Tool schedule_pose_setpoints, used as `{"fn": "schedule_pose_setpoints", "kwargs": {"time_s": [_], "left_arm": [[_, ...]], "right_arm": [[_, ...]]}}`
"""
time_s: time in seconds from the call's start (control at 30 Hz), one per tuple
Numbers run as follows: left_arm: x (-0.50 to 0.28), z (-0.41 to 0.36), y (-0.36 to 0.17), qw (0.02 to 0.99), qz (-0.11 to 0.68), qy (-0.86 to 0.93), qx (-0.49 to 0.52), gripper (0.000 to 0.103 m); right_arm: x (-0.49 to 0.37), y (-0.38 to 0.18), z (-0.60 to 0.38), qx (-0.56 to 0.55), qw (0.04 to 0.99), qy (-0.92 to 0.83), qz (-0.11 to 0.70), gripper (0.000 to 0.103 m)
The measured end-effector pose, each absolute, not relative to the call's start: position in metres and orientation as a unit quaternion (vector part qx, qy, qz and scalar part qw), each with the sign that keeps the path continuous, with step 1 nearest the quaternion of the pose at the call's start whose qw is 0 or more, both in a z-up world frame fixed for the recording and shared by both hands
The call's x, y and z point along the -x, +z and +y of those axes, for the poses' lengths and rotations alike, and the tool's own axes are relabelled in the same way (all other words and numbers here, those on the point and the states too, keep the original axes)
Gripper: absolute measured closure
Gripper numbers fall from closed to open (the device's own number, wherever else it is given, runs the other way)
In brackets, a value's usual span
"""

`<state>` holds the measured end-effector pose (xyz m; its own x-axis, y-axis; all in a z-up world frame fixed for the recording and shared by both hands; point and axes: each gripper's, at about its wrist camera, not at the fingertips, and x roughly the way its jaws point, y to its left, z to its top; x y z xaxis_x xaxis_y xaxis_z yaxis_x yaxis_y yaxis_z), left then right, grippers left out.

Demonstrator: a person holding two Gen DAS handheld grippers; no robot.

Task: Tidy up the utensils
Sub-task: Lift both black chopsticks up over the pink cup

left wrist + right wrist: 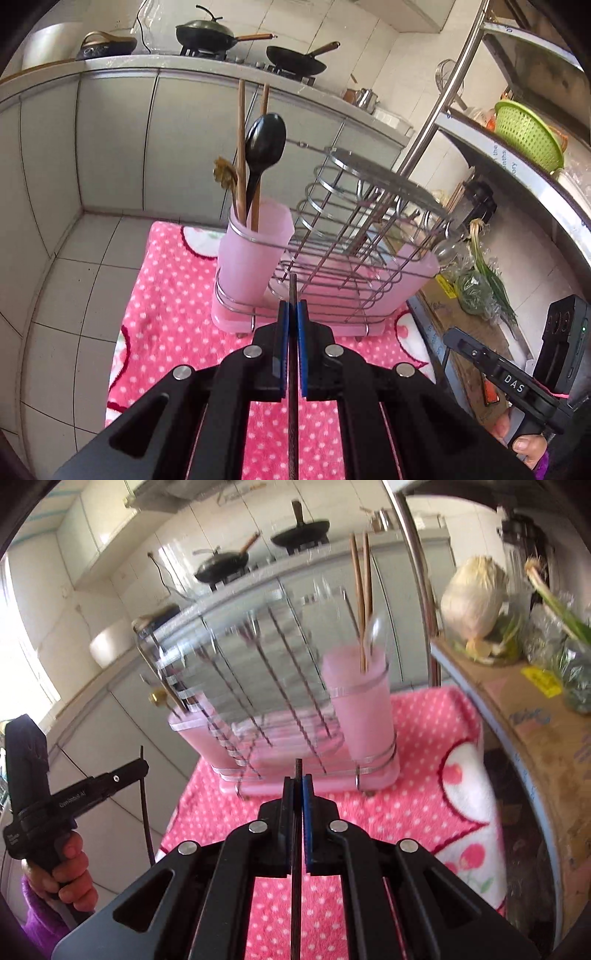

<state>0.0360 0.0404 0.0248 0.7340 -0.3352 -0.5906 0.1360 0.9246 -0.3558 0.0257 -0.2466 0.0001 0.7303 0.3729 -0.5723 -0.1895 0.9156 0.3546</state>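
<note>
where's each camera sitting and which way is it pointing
Left wrist: on the left gripper, looking down at the utensil rack on the pink cloth; its jaws pinch a dark chopstick, and the right gripper shows beside it.
Right wrist: on the right gripper, facing the rack's other side, pinching its own chopstick; the left gripper is visible.
Shared: rack, cloth, stove pans.

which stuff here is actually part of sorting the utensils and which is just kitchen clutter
In the job:
- dark chopstick in left hand-held gripper
- dark chopstick in right hand-held gripper
- pink utensil rack
- black spoon

Just lying about:
- woks
- green colander
- cabbage
</note>
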Motion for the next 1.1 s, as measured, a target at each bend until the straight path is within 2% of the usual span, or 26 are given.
{"fn": "schedule_pose_setpoints", "kwargs": {"time_s": [0.37, 0.57, 0.8, 1.1], "left_arm": [[-0.039, 0.058, 0.099, 0.954, 0.222, -0.112, 0.166, 0.099], [-0.052, 0.061, 0.134, 0.97, 0.158, -0.084, 0.163, 0.099], [-0.073, 0.06, 0.155, 0.981, 0.104, -0.051, 0.157, 0.099], [-0.101, 0.063, 0.142, 0.984, 0.078, -0.035, 0.159, 0.099]], "right_arm": [[-0.032, 0.095, -0.273, -0.123, 0.966, 0.136, 0.181, 0.098], [-0.056, 0.121, -0.283, -0.118, 0.978, 0.125, 0.116, 0.098], [-0.086, 0.135, -0.291, -0.107, 0.986, 0.106, 0.067, 0.098], [-0.122, 0.11, -0.287, -0.099, 0.988, 0.099, 0.059, 0.098]]}}
